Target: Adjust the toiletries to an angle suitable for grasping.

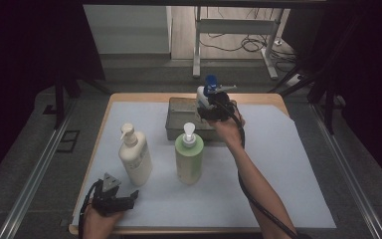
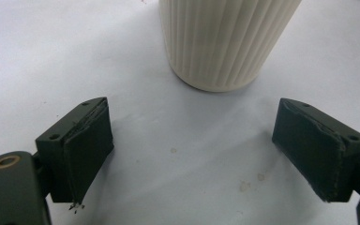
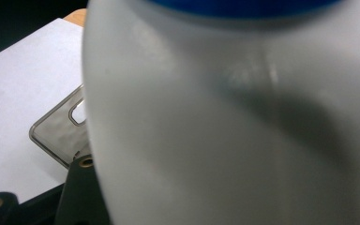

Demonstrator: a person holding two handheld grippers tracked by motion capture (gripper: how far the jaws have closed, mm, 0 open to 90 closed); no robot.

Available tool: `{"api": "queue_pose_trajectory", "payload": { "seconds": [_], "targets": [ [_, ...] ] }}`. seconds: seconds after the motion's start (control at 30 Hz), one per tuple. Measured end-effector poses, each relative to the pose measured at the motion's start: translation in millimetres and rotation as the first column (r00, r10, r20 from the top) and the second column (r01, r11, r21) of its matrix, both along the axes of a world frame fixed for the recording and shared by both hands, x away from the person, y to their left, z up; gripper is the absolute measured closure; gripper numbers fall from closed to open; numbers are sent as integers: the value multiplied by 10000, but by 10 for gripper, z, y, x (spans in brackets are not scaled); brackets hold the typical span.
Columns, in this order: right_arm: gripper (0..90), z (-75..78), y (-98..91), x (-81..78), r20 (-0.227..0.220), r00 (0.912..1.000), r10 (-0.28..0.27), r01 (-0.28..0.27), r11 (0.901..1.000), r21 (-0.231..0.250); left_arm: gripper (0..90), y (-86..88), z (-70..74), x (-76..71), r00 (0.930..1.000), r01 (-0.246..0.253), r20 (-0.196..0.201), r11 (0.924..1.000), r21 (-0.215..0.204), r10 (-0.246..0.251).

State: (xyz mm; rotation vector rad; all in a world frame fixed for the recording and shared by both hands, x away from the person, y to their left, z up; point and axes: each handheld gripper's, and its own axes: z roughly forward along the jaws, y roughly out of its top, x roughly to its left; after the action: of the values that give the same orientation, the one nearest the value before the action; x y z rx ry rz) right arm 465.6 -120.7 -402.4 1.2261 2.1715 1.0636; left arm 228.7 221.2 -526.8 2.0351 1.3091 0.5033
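Right gripper (image 1: 214, 110), upper centre of the high view, has its fingers closed round a white bottle (image 1: 202, 96) w/ a blue cap, held over the grey tray (image 1: 175, 119) at the back of the tabletop (image 1: 278, 164). In the right gripper view the bottle body (image 3: 234, 131) sits very close and blurred, w/ a tray corner (image 3: 58, 133) at mid left below it. The step looks like setting the bottle down into the tray. To do it well: keep the bottle upright, come straight down inside the tray walls, not onto the rim, and let go only once the base sits flat. The green pump bottle (image 1: 188, 157) stands just in front of the tray, so keep the forearm clear of its pump. Left gripper (image 1: 113, 199), lower left, fingers (image 2: 82, 150) wide and holding nothing, rests near the cream pump bottle (image 1: 135, 157), whose ribbed base (image 2: 220, 42) shows at top centre of the left gripper view; best left parked there.
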Motion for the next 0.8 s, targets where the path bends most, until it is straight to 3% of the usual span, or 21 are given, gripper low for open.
{"api": "queue_pose_trajectory", "payload": {
  "seconds": [0.8],
  "targets": [
    [371, -98, -91, 4, -24, 9989, 478, -478, 9988, -115, 122, -1, -2, -1, 10000, -8, 16, 10000, 5, 8]
  ]
}}
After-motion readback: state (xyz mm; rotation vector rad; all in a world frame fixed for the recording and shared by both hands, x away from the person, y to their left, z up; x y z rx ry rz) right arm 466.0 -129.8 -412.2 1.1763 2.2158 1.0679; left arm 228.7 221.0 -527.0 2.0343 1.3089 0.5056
